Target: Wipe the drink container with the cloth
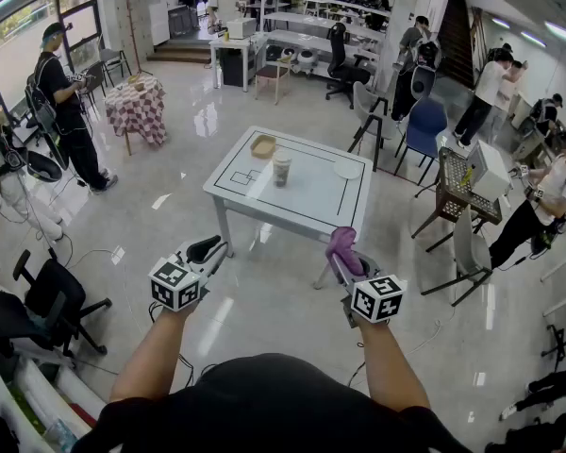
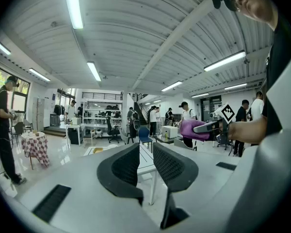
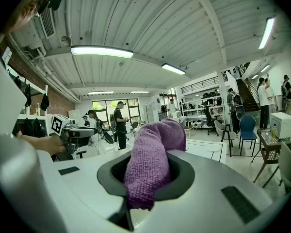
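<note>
The drink container (image 1: 282, 168), a tall pale cup, stands upright on the white table (image 1: 311, 206) some way ahead of me. Both grippers are held up in the air short of the table's near edge. My right gripper (image 1: 342, 245) is shut on a purple knitted cloth (image 3: 150, 164), which bulges up over its jaws and hangs down in front. From the left gripper view that cloth (image 2: 191, 129) shows at the right. My left gripper (image 1: 208, 250) holds nothing; in its own view its jaws (image 2: 146, 154) stand a narrow gap apart with only the table behind them.
On the table also lie a tan bowl (image 1: 262, 146) and a white round lid (image 1: 347, 169). A black office chair (image 1: 52, 300) is at my left, a white chair (image 1: 467, 248) at the right, a blue chair (image 1: 423, 125) beyond the table. Several people stand around.
</note>
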Available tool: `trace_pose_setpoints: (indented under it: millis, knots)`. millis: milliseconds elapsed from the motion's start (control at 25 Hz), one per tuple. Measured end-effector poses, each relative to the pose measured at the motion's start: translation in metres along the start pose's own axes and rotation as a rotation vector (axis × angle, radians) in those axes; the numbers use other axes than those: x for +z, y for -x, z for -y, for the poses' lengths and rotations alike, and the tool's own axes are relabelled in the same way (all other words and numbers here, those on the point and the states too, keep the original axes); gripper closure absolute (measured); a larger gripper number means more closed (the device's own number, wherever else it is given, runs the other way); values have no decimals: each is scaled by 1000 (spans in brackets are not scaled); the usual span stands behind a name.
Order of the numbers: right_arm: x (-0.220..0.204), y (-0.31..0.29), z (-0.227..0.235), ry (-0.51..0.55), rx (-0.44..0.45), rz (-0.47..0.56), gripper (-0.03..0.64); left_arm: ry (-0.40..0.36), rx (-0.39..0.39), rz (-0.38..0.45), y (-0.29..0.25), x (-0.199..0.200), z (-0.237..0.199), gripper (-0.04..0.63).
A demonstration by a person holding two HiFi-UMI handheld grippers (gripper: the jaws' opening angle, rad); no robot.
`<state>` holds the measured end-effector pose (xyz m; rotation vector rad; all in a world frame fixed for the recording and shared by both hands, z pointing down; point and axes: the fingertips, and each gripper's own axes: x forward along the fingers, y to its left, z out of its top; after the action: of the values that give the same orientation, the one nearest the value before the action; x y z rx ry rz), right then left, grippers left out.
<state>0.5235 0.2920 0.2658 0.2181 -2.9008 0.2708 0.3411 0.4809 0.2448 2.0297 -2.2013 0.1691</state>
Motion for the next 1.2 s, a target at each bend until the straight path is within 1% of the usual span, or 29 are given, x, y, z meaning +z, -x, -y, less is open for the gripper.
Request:
trace_pose_setpoints:
  millis: [200,320,400,560,720,920,1200]
  knots:
    - [-7,7,8,5,-6,-2,537,3,1,9,-1,-3,10,495]
    - [-15,6,7,-19,8,-6,537,3,2,-6,0,-7,13,495]
    - [-14,3,5,-36,16,3,535,3,8,-18,4,-9,10,495]
    - [-10,-10,7,-38,8,1,535,10,24,-23,8,-8,-3,495]
    - [-13,-41,11,-35,-5,-13,534,21,26,-28,-2,-20,-32,495]
    - [-12,-81,25,-37,-53,-48,534,31,14,-35,-18,-26,-73,495]
    - [2,-176,40,-46,-95,-61,534,51,-12,-54,-60,-35,-172,495]
